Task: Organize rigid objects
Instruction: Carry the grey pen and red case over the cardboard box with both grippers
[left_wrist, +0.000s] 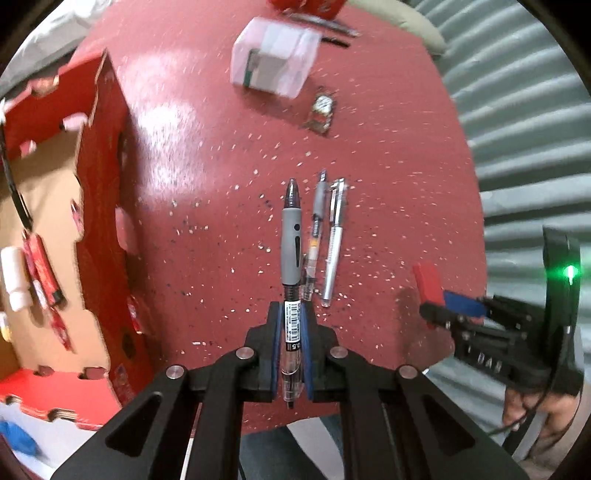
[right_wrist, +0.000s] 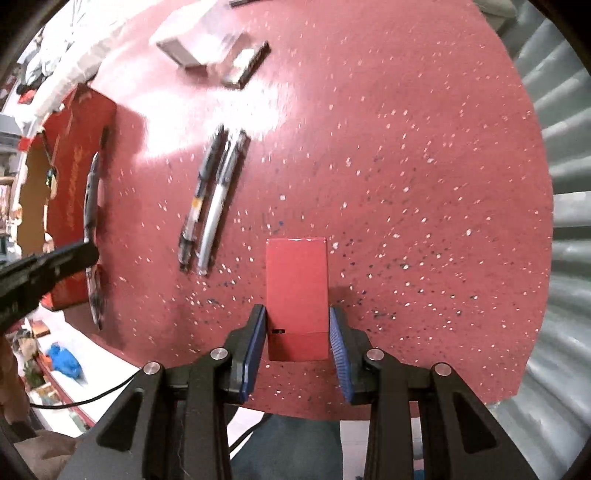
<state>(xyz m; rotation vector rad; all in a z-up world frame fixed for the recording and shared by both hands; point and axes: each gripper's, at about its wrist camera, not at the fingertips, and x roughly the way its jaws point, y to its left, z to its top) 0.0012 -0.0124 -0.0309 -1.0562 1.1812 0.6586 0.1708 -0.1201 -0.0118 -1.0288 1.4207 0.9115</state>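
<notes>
1. Clamped in the left claw (left_wrist: 291, 332), a grey-grip pen (left_wrist: 291, 254) is held by its clear end, long axis pointing straight ahead.
2. Just right of it, two pens (left_wrist: 325, 240) lie parallel on the red surface (left_wrist: 388, 166).
3. An open cardboard box (left_wrist: 96, 206) is seen to the left, nearer this claw.
4. A red block (right_wrist: 297, 295) is bracketed by the right claw (right_wrist: 297, 347), its jaws slightly apart; contact cannot be told.
</notes>
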